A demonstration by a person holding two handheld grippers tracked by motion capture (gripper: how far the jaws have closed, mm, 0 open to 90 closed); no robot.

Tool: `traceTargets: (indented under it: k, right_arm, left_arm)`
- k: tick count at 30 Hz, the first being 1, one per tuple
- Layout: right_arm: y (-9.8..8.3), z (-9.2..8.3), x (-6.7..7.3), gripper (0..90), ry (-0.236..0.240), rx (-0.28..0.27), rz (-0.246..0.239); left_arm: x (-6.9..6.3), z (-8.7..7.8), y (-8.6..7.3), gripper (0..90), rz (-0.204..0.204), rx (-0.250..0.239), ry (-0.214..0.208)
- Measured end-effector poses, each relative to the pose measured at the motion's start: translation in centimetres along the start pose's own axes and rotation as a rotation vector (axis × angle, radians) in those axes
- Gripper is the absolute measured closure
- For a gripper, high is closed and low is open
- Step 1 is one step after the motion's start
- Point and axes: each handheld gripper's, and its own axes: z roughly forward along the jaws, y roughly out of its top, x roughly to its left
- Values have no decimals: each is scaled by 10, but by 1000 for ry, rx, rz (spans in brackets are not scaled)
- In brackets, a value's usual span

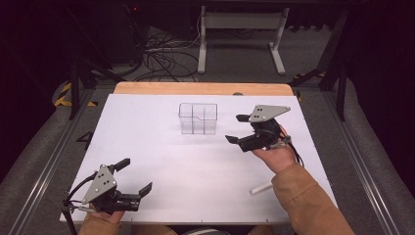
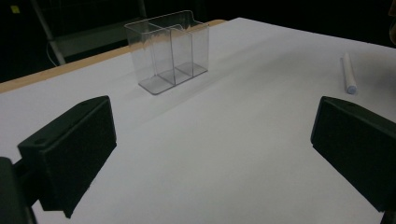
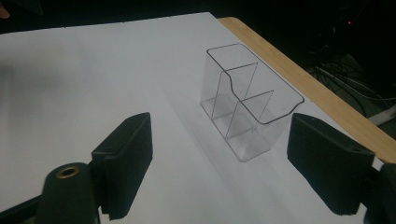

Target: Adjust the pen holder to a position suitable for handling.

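Now nothing held yet. Left claw (image 1: 131, 175) wide open, near surface (image 1: 161, 205) front-left corner. Right claw (image 1: 237, 129) wide open beside clear box (image 1: 197, 118) (empty) toward far edge. White stick (image 1: 260, 188) front-right. Next, probably: grab stick.

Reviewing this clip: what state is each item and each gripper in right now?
Clear organizer: upright, empty, nothing touching it.
White marker: lying flat beside the right sleeve, not held.
Left gripper: open, empty.
Right gripper: open, empty, near the organizer.
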Motion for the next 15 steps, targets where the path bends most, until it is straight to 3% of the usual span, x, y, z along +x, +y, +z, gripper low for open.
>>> traceTargets:
  k: [4, 15]
  right_arm:
    - [2, 1, 0, 227, 2, -10, -2]
    - [12, 8, -5, 309, 14, 38, -22]
  left_arm:
    - [0, 0, 0, 8, 3, -2, 1]
    - [1, 1, 1, 8, 3, 0, -7]
